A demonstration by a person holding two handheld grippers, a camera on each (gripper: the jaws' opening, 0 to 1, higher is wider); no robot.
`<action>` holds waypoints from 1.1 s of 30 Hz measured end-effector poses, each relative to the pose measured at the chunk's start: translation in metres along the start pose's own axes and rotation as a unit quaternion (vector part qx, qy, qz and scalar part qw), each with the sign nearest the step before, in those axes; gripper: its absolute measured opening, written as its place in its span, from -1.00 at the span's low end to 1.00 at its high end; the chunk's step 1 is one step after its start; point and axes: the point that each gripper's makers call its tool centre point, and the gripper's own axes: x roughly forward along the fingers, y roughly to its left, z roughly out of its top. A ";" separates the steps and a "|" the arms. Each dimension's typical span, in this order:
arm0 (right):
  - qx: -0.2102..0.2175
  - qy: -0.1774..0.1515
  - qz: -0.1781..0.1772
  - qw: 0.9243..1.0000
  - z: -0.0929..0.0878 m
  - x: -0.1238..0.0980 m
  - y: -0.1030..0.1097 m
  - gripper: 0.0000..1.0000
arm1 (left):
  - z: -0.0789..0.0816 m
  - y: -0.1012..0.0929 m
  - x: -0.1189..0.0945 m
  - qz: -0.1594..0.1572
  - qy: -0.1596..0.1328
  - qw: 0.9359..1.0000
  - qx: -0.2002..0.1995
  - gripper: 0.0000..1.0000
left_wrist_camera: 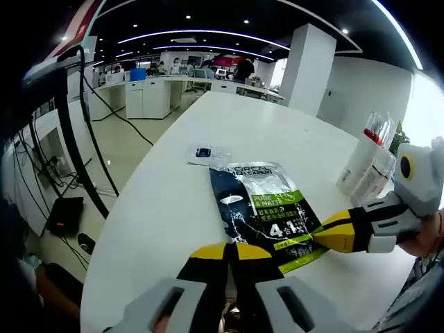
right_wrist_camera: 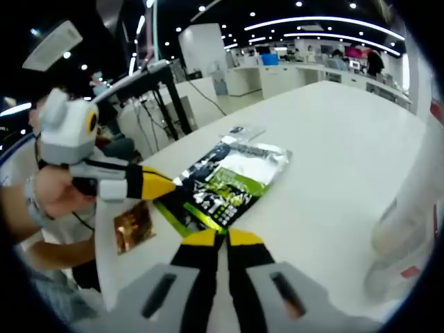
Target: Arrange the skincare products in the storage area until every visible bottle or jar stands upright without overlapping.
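Both tools clench a green-and-black sachet pack [left_wrist_camera: 267, 211] — left tool [left_wrist_camera: 229, 251] at its bottom edge, right tool [right_wrist_camera: 214, 239] at a corner — seemingly to lift it off the white desk [left_wrist_camera: 173, 208].

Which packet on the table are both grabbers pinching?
The big black-and-green sachet: the left gripper and the right gripper each pinch an edge. The small clear packet beyond it lies untouched.

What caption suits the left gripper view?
Both grippers, left and right, pinch a sachet lying on the white table.
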 end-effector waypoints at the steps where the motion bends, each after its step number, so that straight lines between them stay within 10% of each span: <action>1: -0.010 0.001 -0.001 1.000 0.001 -0.001 0.002 -0.97 | 0.001 0.001 0.001 0.005 -0.004 1.000 0.000 -0.99; 14: -0.035 -0.053 -0.001 0.998 0.024 -0.040 0.001 -0.99 | 0.027 -0.037 -0.028 -0.027 -0.099 0.995 0.002 -1.00; 33: -0.019 -0.099 -0.083 0.991 0.027 -0.091 -0.046 -0.98 | 0.053 -0.102 -0.024 -0.090 -0.108 0.989 0.042 -1.00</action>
